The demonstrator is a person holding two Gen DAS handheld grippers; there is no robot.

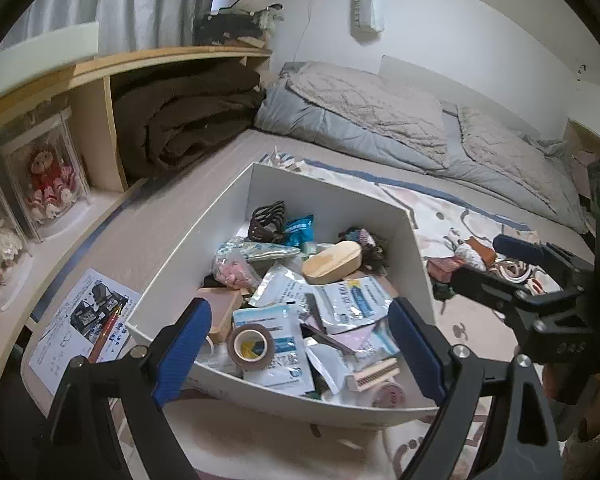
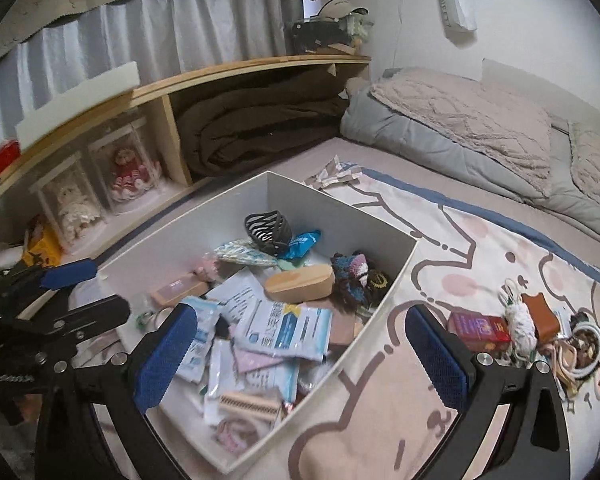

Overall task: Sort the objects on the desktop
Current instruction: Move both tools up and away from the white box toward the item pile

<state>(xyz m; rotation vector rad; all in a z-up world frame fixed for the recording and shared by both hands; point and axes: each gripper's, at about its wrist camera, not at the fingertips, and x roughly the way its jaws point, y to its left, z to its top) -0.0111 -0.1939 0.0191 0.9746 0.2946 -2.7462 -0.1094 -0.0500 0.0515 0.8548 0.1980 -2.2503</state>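
Observation:
A white box [image 1: 180, 256] [image 2: 396, 280] stands on the bed, full of small things: mask packets [image 1: 352, 300] [image 2: 288, 328], a wooden block [image 1: 332, 262] [image 2: 300, 282], a dark hair claw [image 1: 266, 220] [image 2: 268, 228], a tape roll [image 1: 250, 346] and a comb [image 1: 374, 374] [image 2: 248, 402]. My left gripper [image 1: 300, 356] is open and empty over the box's near edge. My right gripper [image 2: 300, 364] is open and empty over the box's right wall. A pile of loose items lies right of the box: a red card box [image 2: 480, 328], a white yarn bundle [image 2: 520, 324], a brown pouch [image 2: 542, 314] and bangles [image 2: 584, 356].
A printed leaflet [image 1: 80, 316] with a red pen [image 1: 106, 330] lies left of the box. A wooden shelf [image 2: 160, 84] holds boxed dolls [image 2: 128, 174] and a brown blanket [image 2: 260, 128]. A grey quilt [image 2: 480, 128] lies behind. A patterned cloth [image 2: 480, 240] covers the bed.

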